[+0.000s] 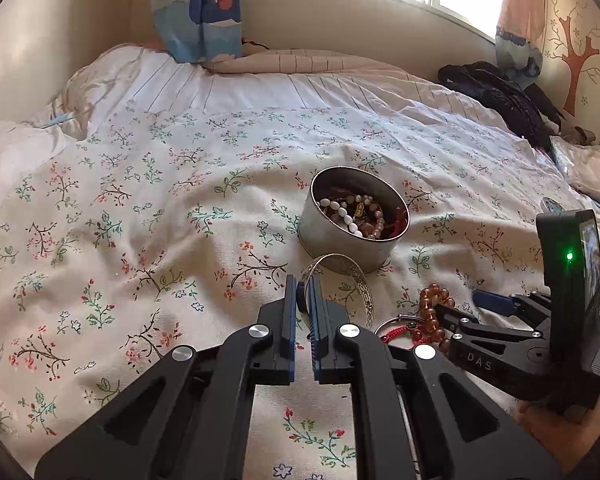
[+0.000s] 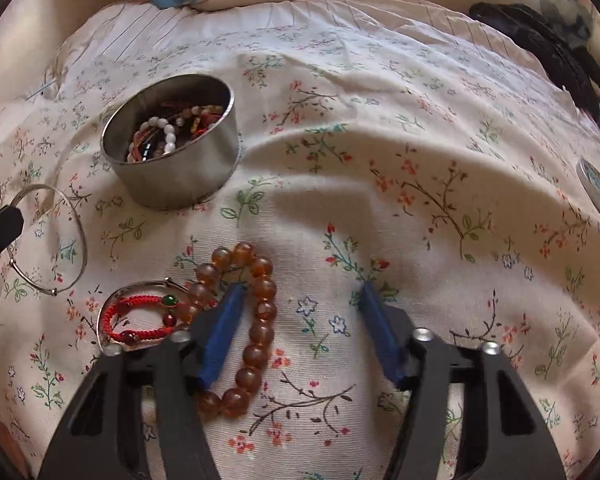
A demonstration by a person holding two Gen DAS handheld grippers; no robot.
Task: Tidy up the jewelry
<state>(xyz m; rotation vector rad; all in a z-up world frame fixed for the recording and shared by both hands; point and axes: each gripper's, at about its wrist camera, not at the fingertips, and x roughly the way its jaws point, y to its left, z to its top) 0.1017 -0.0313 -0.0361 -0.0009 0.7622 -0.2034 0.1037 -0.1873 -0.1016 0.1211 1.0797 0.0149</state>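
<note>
A round metal tin (image 1: pixel 352 236) (image 2: pixel 172 160) holding several bead bracelets stands on the floral bedspread. My left gripper (image 1: pixel 304 288) is shut on a silver bangle (image 1: pixel 356 280) just in front of the tin; the bangle also shows in the right wrist view (image 2: pixel 66 236). My right gripper (image 2: pixel 300 292) is open, low over the bed, its left finger inside the loop of an amber bead bracelet (image 2: pixel 256 320) (image 1: pixel 434 308). A red cord bracelet (image 2: pixel 140 320) on a thin silver ring lies left of the beads.
The floral bedspread (image 1: pixel 140 200) is rumpled. Dark clothes (image 1: pixel 508 96) lie at the far right by the wall. A round tin lid (image 2: pixel 598 192) lies at the right edge. Curtains (image 1: pixel 196 8) hang at the head of the bed.
</note>
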